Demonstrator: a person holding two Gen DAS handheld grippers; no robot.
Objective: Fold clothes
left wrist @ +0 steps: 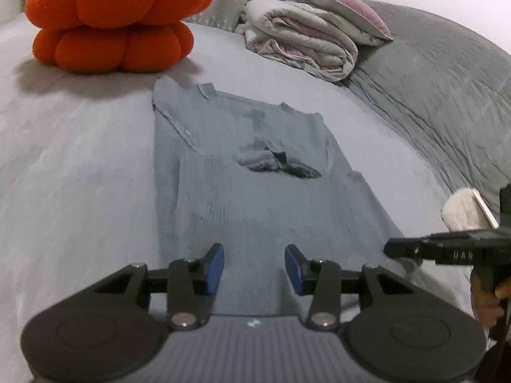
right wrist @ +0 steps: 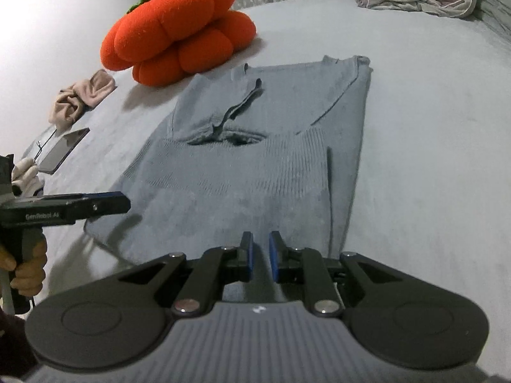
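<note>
A grey-blue knit sweater (left wrist: 242,172) lies flat on the bed with both sleeves folded in over its body; it also shows in the right wrist view (right wrist: 255,159). My left gripper (left wrist: 254,268) is open and empty, just above the sweater's near hem. My right gripper (right wrist: 261,255) hangs over the near hem with its jaws a narrow gap apart and nothing between them. The right gripper shows from the side in the left wrist view (left wrist: 392,250), the left one in the right wrist view (right wrist: 123,204).
An orange pumpkin cushion (left wrist: 111,19) sits beyond the sweater. A folded quilt (left wrist: 306,38) and grey duvet (left wrist: 440,95) lie at the back right. A tablet (right wrist: 62,150), beige cloth (right wrist: 83,95) and white cloth (left wrist: 463,210) lie beside the sweater.
</note>
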